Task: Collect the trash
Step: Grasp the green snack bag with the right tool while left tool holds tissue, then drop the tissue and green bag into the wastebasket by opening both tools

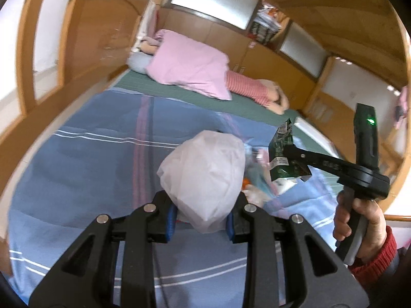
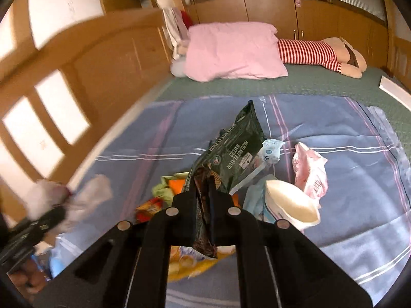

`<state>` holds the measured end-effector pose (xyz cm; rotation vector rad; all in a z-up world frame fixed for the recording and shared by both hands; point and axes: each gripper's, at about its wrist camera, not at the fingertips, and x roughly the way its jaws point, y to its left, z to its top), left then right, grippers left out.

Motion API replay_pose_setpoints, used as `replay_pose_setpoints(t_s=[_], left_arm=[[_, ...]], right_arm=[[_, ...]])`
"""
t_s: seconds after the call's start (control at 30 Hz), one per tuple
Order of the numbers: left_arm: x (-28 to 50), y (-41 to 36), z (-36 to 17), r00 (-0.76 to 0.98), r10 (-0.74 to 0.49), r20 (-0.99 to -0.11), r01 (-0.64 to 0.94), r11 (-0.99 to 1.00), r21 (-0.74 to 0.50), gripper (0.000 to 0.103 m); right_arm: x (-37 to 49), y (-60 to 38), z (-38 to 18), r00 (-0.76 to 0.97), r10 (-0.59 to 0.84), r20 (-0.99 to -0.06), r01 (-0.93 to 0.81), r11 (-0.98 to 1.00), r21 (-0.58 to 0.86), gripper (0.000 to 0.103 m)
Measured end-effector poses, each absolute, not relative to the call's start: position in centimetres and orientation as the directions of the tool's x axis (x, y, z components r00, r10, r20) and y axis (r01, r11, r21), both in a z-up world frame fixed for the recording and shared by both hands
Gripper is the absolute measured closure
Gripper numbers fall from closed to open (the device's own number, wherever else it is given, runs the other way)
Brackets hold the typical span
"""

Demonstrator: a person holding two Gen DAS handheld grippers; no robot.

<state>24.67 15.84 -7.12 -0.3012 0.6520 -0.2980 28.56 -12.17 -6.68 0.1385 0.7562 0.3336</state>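
Observation:
My left gripper [image 1: 201, 218] is shut on a white plastic bag [image 1: 205, 177] and holds it above the blue striped blanket [image 1: 97, 154]. My right gripper [image 2: 203, 197] is shut on a dark green wafer wrapper [image 2: 233, 154] lifted over the trash pile; from the left wrist view the right gripper [image 1: 285, 151] holds that wrapper [image 1: 282, 146] to the right of the bag. On the blanket lie a white paper cup [image 2: 292, 205], a pink wrapper [image 2: 310, 169], a light blue packet [image 2: 269, 151], an orange and green wrapper [image 2: 169, 187] and a yellow packet [image 2: 190, 261].
The blanket lies on a green bed [image 2: 321, 84]. A pink pillow [image 2: 231, 51] and a striped plush doll [image 2: 313, 51] lie at the bed's head. Wooden cabinets [image 2: 269, 10] line the far wall. A wooden door [image 2: 51, 97] stands left. The left gripper with the bag [image 2: 64, 200] shows blurred at left.

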Motion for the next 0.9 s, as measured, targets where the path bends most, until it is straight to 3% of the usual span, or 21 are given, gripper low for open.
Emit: replay_pose_setpoints(t_s=[0.13,0.27,0.33,0.47,0.6,0.63,0.7,0.73,0.77,0.9], left_arm=[[23.9,15.1,-6.5,0.751,-0.419,-0.510,0.237,0.892,-0.384,0.073],[21.2,13.8,-7.5,0.746,-0.370,-0.554,0.144,0.901,-0.408,0.073],[19.5,12.8,-7.3,0.744,-0.403,-0.533,0.166,0.884,-0.437,0.073],[14.8,8.7,-5.3,0.719,-0.515,-0.467,0.303,0.837,-0.455,0.073],[11.9,4.9,-5.1,0.638,-0.621,-0.456,0.412,0.775,-0.480,0.073],[11.5,4.2,-5.2,0.625,-0.629,-0.463,0.423,0.771,-0.476,0.073],[10.6,2.6,-5.5,0.593,-0.647,-0.480,0.451,0.760,-0.468,0.073],[10.1,1.7,-5.7,0.567,-0.667,-0.483,0.476,0.744,-0.469,0.073],[9.6,1.2,-5.8,0.548,-0.683,-0.484,0.497,0.731,-0.468,0.073],[7.5,-2.2,-6.5,0.365,-0.800,-0.476,0.632,0.589,-0.504,0.071]], right_arm=[[23.4,-15.1,-4.8,0.666,0.377,-0.644,-0.294,0.926,0.238,0.094],[16.6,-19.2,-3.8,0.651,0.397,-0.647,-0.329,0.916,0.232,0.094],[13.7,-20.8,-3.7,0.637,0.410,-0.653,-0.354,0.908,0.224,0.094],[7.8,-23.2,-4.7,0.530,0.424,-0.735,-0.427,0.882,0.201,0.094],[2.8,-23.4,-6.3,0.381,0.433,-0.817,-0.526,0.828,0.194,0.091],[1.1,-23.4,-6.7,0.365,0.417,-0.832,-0.549,0.819,0.169,0.084],[-0.8,-24.1,-6.5,0.403,0.386,-0.830,-0.544,0.830,0.122,0.054],[-1.2,-24.5,-6.1,0.436,0.378,-0.816,-0.529,0.842,0.108,0.033],[-1.6,-25.6,-5.2,0.492,0.380,-0.784,-0.497,0.861,0.105,0.027],[-1.2,-30.7,-2.7,0.629,0.406,-0.662,-0.341,0.910,0.234,0.027]])
